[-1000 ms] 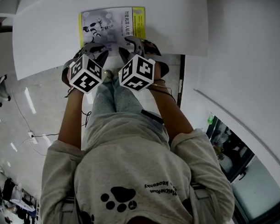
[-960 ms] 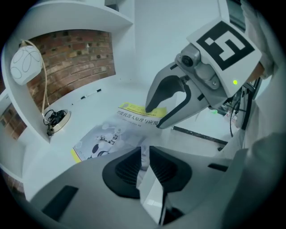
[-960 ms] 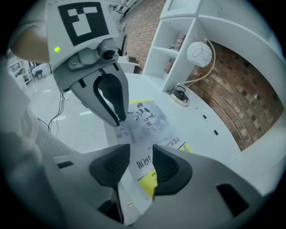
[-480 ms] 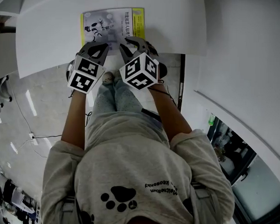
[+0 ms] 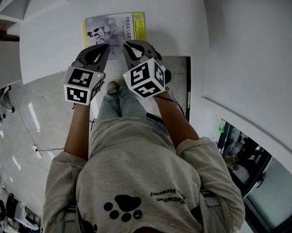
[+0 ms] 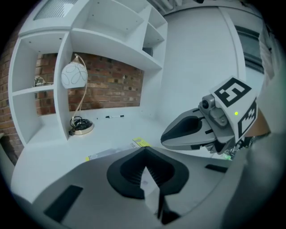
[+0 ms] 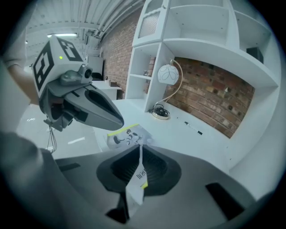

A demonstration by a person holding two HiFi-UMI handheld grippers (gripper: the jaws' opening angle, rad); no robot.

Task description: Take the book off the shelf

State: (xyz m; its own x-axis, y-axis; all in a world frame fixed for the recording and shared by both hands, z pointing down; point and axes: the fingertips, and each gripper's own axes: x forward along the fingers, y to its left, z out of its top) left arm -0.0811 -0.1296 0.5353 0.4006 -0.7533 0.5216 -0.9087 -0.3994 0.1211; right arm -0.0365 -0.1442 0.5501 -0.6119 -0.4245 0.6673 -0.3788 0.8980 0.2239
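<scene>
On the white shelf board [image 5: 48,43], at its near edge, the book [image 5: 114,28] lies face up with its pale cover and yellow strip showing, and both claws meet it from the person's side. The left gripper [image 6: 147,172] is clenched, with a thin white edge of the book standing upright between its ribbed pads. The right gripper [image 7: 138,169] has just been closing and now pinches a pale, yellow-tipped corner of the same book, which runs up from the cover lying beyond its jaws. The two claws sit close side by side along the near edge, tips angled down toward the board. As a judgement, the reach and the two-sided grasp look done, and the near edge appears raised into the jaws, but most of the book rests over the board, so it is not yet off the shelf. What remains is to lift it clear and draw it back toward the body. The hold is only on a thin edge, so the limp book may sag or slip as its weight comes off the board.
</scene>
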